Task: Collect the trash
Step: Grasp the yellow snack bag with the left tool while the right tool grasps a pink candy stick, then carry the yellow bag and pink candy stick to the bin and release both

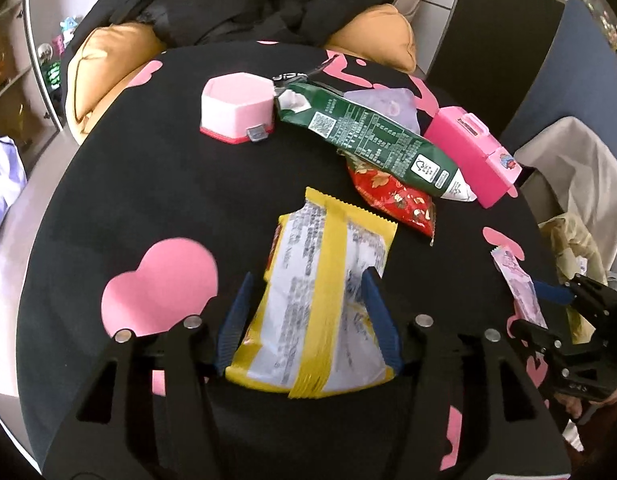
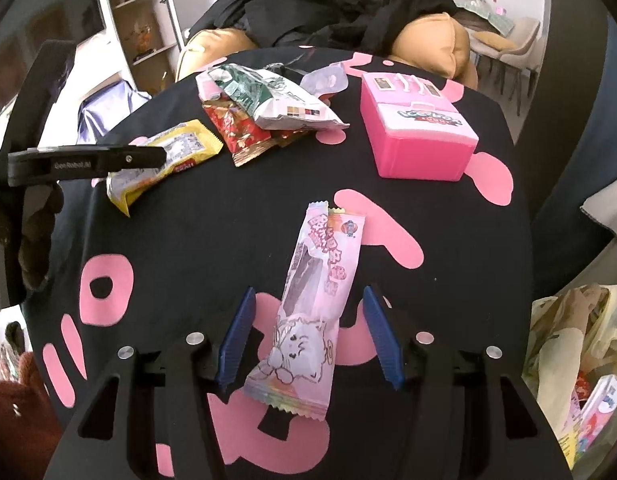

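A yellow and white snack wrapper [image 1: 320, 292] lies on the black table with pink shapes [image 1: 148, 208]. My left gripper [image 1: 308, 280] is open with its blue fingers on either side of the wrapper's near half. A pink wrapper with a cat drawing [image 2: 308, 312] lies between the open blue fingers of my right gripper [image 2: 306, 292]. Farther back lie a green and white packet [image 1: 372, 136] and a red wrapper [image 1: 396, 196]. The yellow wrapper also shows in the right wrist view [image 2: 164, 160], under the left gripper's finger.
A pink hexagonal box [image 1: 238, 106] and a pink toy box [image 2: 416, 128] stand on the table's far side. A plastic bag holding trash [image 2: 576, 360] hangs off the right edge. Orange cushions and black cloth [image 1: 268, 4] lie behind the table.
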{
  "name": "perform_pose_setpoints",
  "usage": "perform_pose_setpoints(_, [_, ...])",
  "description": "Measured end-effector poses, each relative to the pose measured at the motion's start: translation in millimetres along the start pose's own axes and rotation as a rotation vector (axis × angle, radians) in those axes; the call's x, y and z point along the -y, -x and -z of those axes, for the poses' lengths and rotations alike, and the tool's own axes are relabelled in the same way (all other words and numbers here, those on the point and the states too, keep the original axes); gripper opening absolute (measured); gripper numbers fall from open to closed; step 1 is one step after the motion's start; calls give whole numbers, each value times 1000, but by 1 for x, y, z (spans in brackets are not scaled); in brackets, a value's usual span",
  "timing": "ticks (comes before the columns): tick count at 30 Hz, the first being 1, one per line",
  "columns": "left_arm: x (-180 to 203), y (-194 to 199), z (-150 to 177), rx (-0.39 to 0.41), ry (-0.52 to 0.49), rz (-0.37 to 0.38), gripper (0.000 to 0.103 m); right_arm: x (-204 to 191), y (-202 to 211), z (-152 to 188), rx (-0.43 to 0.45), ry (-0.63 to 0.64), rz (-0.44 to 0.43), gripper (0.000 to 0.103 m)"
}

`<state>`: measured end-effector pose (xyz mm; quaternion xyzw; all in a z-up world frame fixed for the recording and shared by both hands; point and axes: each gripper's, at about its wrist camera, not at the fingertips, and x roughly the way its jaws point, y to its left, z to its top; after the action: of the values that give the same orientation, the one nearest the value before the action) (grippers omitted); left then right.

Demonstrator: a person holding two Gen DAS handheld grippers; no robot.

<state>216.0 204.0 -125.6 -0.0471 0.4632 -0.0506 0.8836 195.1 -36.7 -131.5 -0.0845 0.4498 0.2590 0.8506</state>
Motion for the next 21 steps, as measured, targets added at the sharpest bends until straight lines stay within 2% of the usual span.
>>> perform_pose_setpoints(4, [4, -1, -2, -5, 4, 7, 53, 3, -4, -7, -2, -36, -8, 53])
perform_pose_setpoints(6, [4, 1, -1, -4, 4, 24, 53, 2, -6, -11, -5, -31, 10, 40])
perform_pose_setpoints(7, [4, 2, 1, -3, 1, 35, 53, 1, -6, -13, -8, -22, 24, 25])
perform_pose_setpoints(9, [3, 5, 3, 0, -3, 48, 54, 1, -2, -14, -5, -28, -4, 19])
perform_pose_setpoints(13, [2, 8, 6, 5, -11, 64, 54, -1, 8, -11, 16, -29, 15, 17])
perform_pose_setpoints(17, [3, 3, 3, -7, -20, 35, 53, 1, 14, -9, 21, -39, 21, 16])
perform_pose_setpoints(18, [5, 1, 2, -10, -31, 24, 51, 1, 14, -8, 22, -41, 24, 16])
perform_pose_setpoints(21, [9, 0, -3, -11, -48, -5, 34, 3, 19, -7, 33, -44, 41, 16])
